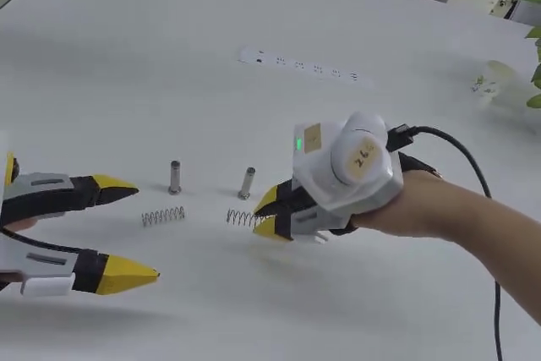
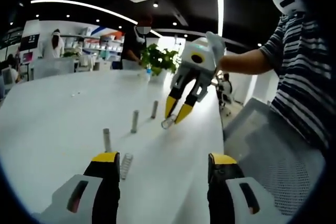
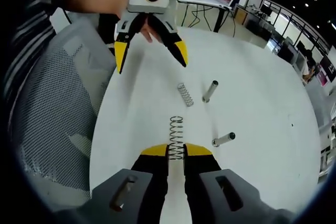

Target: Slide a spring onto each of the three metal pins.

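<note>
First spring in hand: your right hand-held gripper [image 3: 176,153] is nearly closed on a thin coiled steel spring [image 3: 176,129], centre frame on the white bench [image 1: 254,310]. Next: lift it and line its bore over the short silver metal pin [image 1: 247,183] just above. Your left hand-held gripper [image 1: 145,231] gapes wide, empty. The left gripper view shows three pins, the farthest pin [image 2: 154,109] upper centre; the head view shows two.

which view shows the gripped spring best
The right gripper view: the gripped spring runs full length out from the closed jaws. The head view shows its free end; the left gripper view, a tiny blur.
</note>
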A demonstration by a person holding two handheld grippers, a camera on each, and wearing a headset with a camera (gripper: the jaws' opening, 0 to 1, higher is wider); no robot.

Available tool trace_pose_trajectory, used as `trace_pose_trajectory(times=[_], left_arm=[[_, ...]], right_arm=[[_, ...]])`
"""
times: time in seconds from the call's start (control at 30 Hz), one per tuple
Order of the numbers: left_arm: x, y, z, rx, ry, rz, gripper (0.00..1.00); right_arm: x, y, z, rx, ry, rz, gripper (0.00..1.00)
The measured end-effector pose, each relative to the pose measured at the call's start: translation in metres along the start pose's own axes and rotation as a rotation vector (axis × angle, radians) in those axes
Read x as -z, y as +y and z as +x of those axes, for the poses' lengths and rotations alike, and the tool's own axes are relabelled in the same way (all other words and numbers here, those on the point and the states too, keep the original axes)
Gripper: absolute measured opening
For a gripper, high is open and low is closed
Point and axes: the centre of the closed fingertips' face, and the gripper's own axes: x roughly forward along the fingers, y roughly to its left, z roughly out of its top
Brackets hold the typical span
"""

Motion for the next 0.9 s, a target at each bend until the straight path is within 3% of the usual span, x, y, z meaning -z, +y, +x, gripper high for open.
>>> trace_pose_trajectory(times=[0.5, 0.9], left_arm=[[-0.016, -0.009, 0.029, 0.089, -0.006, 0.038, 0.46], [-0.025, -0.014, 0.050, 0.135, -0.007, 0.077, 0.35]], right_arm=[[-0.001, 0.012, -0.007, 0.005, -0.002, -0.013, 0.08], [-0.014, 0.016, -0.012, 0.020, -0.030, -0.043, 0.08]])
